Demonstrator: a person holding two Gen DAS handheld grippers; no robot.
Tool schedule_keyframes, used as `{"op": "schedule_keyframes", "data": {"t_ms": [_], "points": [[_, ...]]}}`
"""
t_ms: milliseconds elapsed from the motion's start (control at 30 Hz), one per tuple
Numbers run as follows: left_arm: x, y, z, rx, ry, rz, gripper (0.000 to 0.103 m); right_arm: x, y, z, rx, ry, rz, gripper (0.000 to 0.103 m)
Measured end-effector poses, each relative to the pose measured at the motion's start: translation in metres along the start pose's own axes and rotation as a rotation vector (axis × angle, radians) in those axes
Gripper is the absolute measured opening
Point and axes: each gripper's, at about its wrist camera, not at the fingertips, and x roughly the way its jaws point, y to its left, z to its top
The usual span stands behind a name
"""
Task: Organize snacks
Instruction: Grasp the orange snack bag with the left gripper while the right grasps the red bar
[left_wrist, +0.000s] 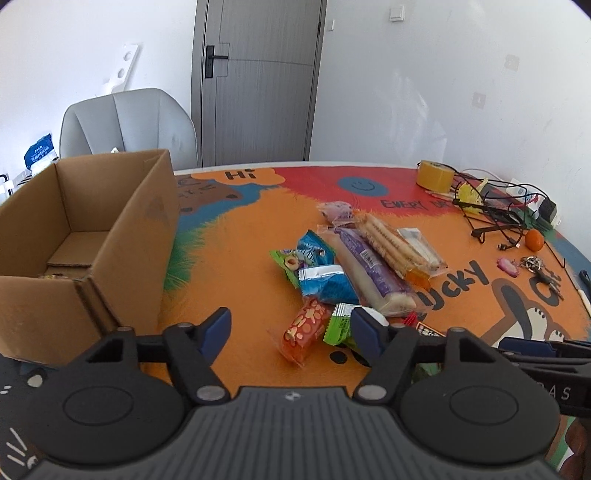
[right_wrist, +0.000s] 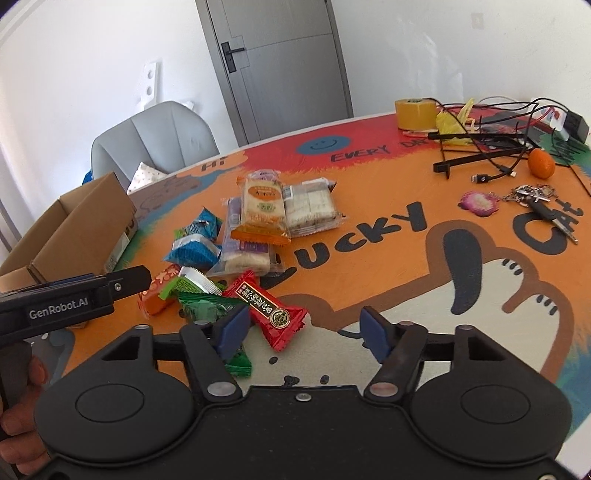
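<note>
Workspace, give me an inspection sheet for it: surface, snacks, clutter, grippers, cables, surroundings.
Surface: round table with a colourful cartoon print.
Job's things: cardboard box, open, at the left; loose pile of snacks beside it, including a red packet and a long purple packet.
Clutter: tape roll, orange fruit, keys.
Grippers: left gripper open, empty; right gripper open, empty, over the red packet.
Cables: black tangle at the far right.
Surroundings: grey chair, grey door, white walls.
</note>
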Motion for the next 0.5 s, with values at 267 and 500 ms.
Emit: {"op": "schedule_keyframes", "data": {"t_ms": [267, 500], "points": [[0.022, 0.003, 0.000, -0.013, 0.035, 0.015, 0.060, 0.022, 0.008, 0.007, -0.031, 0.021, 0.026, 0.062], [0.034, 0.002, 0.002, -0.016, 0.061, 0.021, 0.053, 0.035, 0.017, 0.011, -0.065, 0.016, 0.031, 0.061]]}}
